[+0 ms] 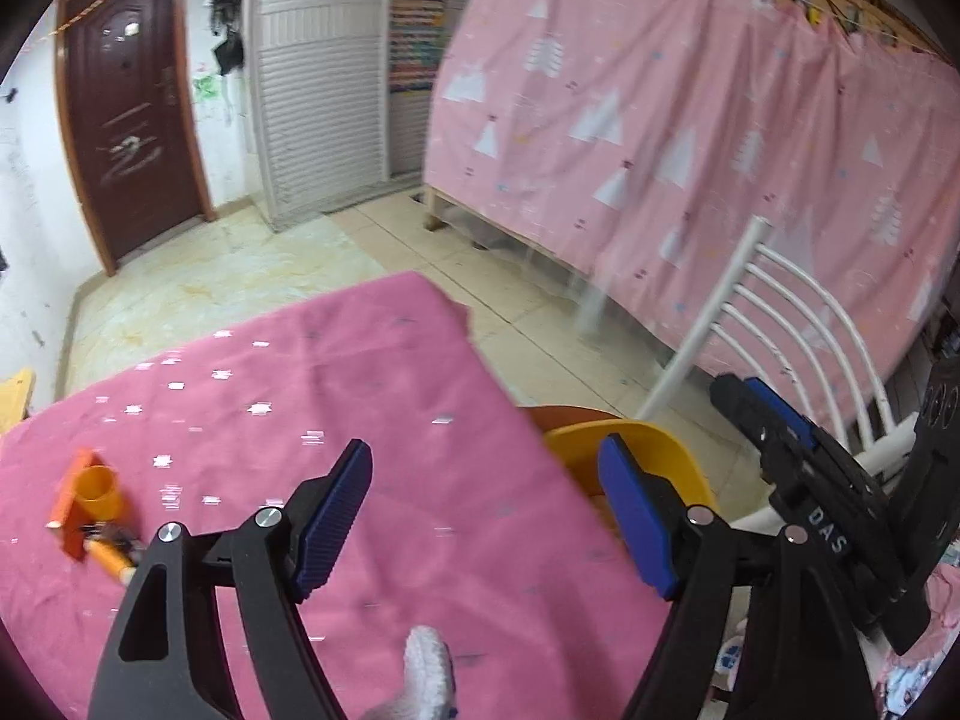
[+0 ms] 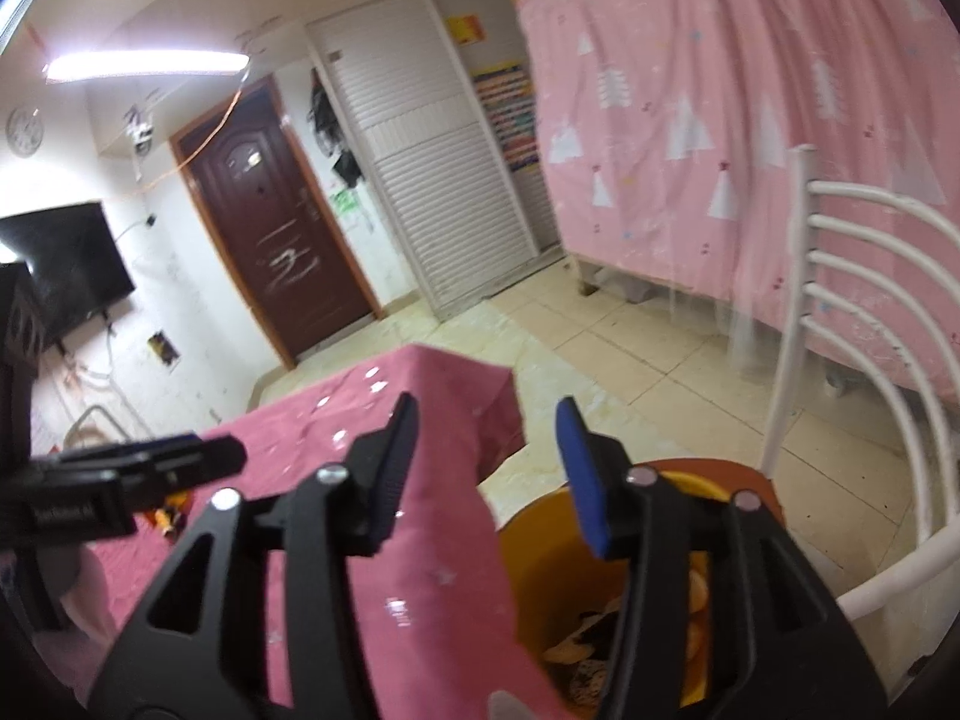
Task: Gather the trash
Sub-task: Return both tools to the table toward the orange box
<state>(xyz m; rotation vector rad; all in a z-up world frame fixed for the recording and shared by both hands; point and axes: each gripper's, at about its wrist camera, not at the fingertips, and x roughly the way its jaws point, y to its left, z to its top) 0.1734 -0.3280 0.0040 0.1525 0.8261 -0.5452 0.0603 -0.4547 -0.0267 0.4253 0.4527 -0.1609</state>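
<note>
Left tongs (image 1: 486,516) spread, empty, over the pink tabletop (image 1: 360,372); right tongs (image 2: 486,480) spread, empty, above the yellow bin (image 2: 540,558).

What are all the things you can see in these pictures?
table cloth: one, pink with small white marks, covering the table
orange cup: one, on the cloth at the left
orange scraps: a few, blurred, beside the cup
white wad: one, on the cloth at the bottom edge
yellow bin: one, beside the table, trash inside
white chair: one, curved slats, behind the bin
pink curtain: one, white tree pattern, at the right
brown door: one, far wall
white shutter: one, next to the door
black screen: one, on the left wall
clock: one, pale, high up
left gripper: black, blue pads, open, empty
right gripper: black, blue pads, open, empty
</note>
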